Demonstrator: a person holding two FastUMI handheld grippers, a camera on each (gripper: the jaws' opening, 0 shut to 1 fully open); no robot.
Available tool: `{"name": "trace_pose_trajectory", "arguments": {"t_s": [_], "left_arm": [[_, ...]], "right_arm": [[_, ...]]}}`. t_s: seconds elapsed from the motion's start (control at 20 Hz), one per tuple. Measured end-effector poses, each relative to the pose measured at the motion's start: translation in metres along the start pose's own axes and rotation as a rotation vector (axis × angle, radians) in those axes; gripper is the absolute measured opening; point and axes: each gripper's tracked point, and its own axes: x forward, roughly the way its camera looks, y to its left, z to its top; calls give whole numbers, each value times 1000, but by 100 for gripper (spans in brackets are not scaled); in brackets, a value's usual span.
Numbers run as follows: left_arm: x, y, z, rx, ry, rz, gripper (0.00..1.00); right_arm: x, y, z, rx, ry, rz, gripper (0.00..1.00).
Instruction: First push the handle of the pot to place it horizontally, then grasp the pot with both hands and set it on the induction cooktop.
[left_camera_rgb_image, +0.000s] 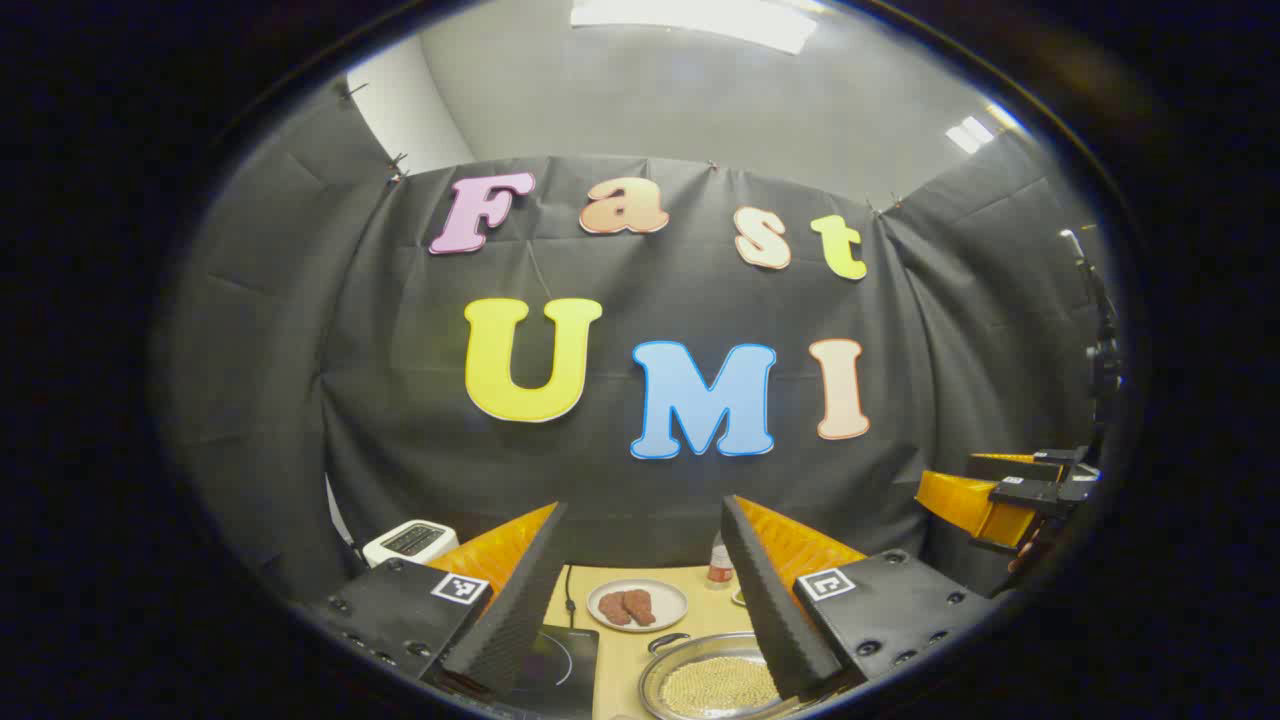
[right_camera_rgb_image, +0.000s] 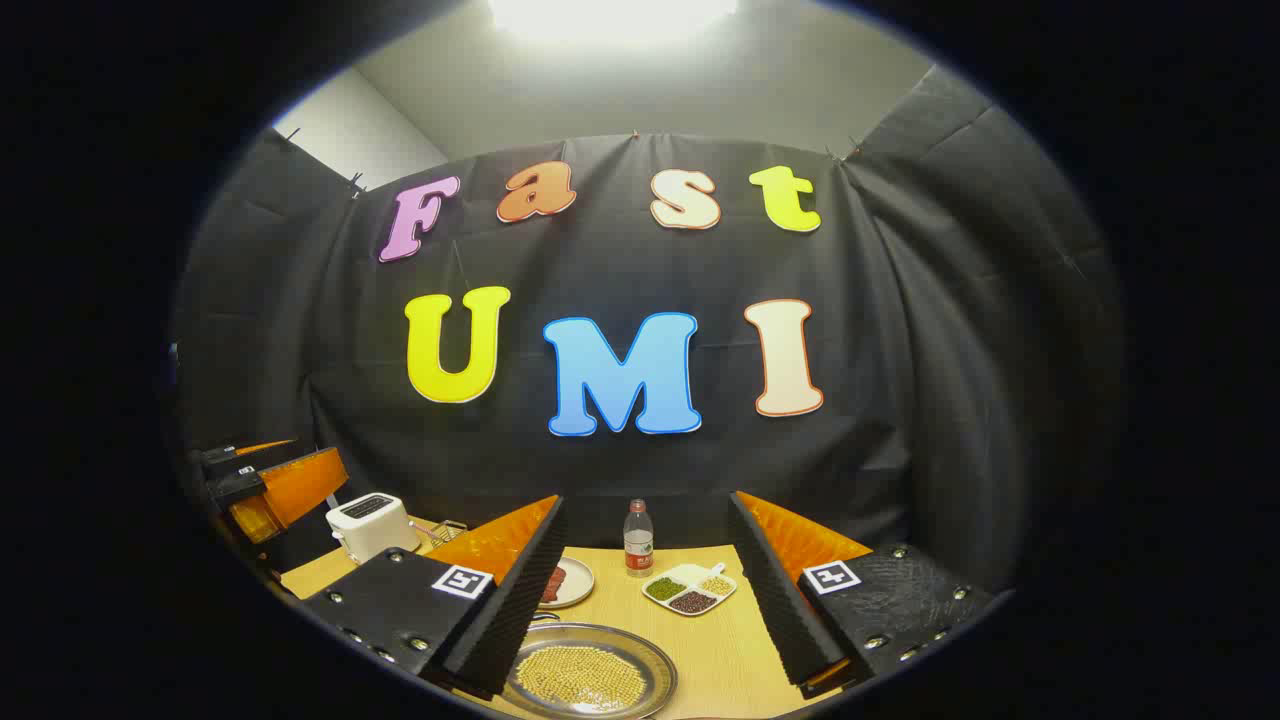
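The pot (left_camera_rgb_image: 650, 685) is a shallow silver pan holding pale yellow beans, low on the wooden table (left_camera_rgb_image: 620, 650) between my left gripper's fingers. A dark handle (left_camera_rgb_image: 668, 641) sticks out at its far left rim. The black induction cooktop (left_camera_rgb_image: 555, 665) lies just left of it. My left gripper (left_camera_rgb_image: 643, 505) is open, raised above the table, holding nothing. In the right gripper view the pot (right_camera_rgb_image: 663, 672) sits low and left of centre. My right gripper (right_camera_rgb_image: 645, 498) is open and also holds nothing. Each gripper shows far off in the other's view: the right (left_camera_rgb_image: 945, 495), the left (right_camera_rgb_image: 325, 475).
Behind the pot stand a plate of meat (left_camera_rgb_image: 637, 605), a small bottle (right_camera_rgb_image: 637, 540) and a divided dish of beans (right_camera_rgb_image: 690, 588). A white toaster (right_camera_rgb_image: 370, 520) and a wire basket (right_camera_rgb_image: 445, 530) sit at the back left. Black cloth walls close the booth.
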Motion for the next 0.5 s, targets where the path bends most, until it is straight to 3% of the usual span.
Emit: {"name": "trace_pose_trajectory", "arguments": {"t_s": [0.5], "left_arm": [[0, 1, 1, 13, 8, 0, 94]], "right_arm": [[-2, -1, 0, 0, 9, 1, 97]]}}
